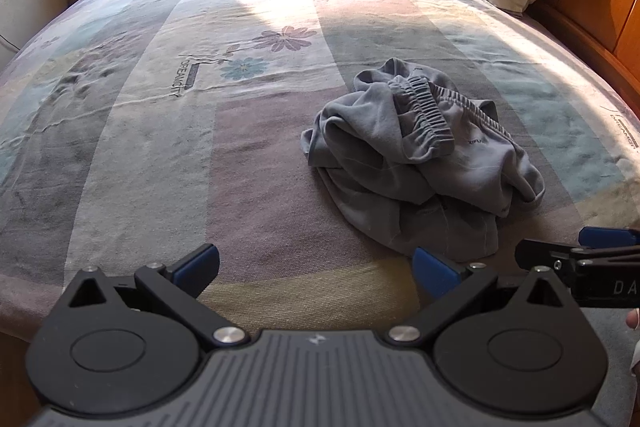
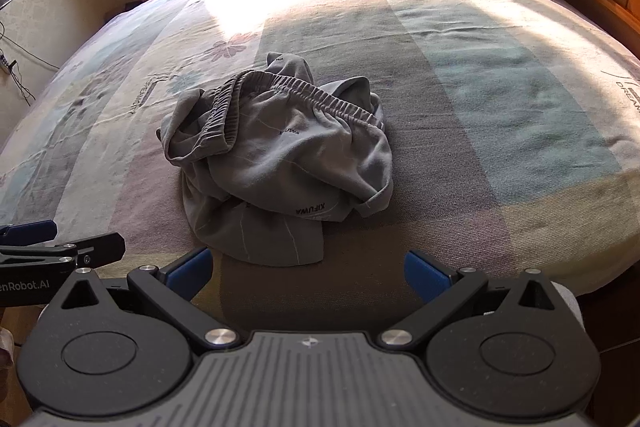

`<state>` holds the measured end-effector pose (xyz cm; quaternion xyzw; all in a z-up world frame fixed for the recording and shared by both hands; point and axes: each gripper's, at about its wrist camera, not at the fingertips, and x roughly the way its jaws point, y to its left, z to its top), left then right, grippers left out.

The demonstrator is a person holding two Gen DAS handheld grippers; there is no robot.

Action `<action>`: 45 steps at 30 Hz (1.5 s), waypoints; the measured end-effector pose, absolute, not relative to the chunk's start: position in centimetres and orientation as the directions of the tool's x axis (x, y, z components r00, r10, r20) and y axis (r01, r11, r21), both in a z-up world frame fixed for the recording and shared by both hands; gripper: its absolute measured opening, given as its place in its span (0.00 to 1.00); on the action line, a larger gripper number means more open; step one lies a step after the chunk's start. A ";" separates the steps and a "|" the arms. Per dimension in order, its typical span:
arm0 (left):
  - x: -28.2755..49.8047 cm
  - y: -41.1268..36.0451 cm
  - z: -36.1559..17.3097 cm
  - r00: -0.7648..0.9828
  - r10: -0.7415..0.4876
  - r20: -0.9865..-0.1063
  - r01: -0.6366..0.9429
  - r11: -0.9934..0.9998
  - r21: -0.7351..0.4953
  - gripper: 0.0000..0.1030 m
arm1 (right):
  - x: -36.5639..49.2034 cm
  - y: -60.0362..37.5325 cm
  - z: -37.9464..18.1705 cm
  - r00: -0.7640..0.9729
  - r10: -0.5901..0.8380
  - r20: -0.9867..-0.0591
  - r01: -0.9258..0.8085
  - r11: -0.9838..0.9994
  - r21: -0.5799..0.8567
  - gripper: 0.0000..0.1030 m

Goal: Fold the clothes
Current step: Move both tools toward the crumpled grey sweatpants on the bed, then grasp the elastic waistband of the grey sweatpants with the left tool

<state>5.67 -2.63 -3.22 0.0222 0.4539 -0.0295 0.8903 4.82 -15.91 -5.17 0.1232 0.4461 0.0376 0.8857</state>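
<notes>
Both claws — left claw (image 1: 316,269) and right claw (image 2: 307,269) — hover released near crumpled grey shorts (image 2: 280,155) on the bed (image 2: 500,107).

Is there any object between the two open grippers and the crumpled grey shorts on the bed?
Nothing visible: only bare patterned bedsheet lies between the crumpled grey shorts and the open left gripper and right gripper.
</notes>
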 end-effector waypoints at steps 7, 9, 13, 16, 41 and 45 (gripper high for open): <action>7.3 -2.8 -4.3 0.565 -0.053 -0.823 0.095 0.996 0.001 1.00 | 5.3 -16.2 -5.7 0.649 0.213 -0.731 0.010 0.958 0.287 1.00; 8.0 -3.0 -4.7 0.559 -0.058 -0.827 0.104 0.995 0.001 1.00 | 5.3 -16.2 -5.8 0.672 0.220 -0.707 -0.015 0.959 0.284 1.00; 9.7 -3.8 -5.5 0.549 -0.061 -0.834 0.126 0.992 0.010 1.00 | 5.8 -16.1 -6.3 0.681 0.214 -0.701 -0.041 0.966 0.255 1.00; 11.0 -4.5 -6.2 0.547 -0.059 -0.835 0.151 0.988 0.029 1.00 | 6.2 -16.1 -6.7 0.687 0.209 -0.696 -0.060 0.971 0.233 1.00; 23.1 -4.7 -3.6 0.658 0.066 -0.750 0.060 0.988 0.140 0.99 | 6.5 -17.3 -8.6 0.676 0.214 -0.706 -0.060 0.970 0.236 1.00; 20.2 -5.1 -4.3 0.630 -0.016 -0.777 0.107 0.992 0.067 1.00 | 6.3 -17.2 -8.4 0.675 0.223 -0.703 -0.065 0.968 0.244 1.00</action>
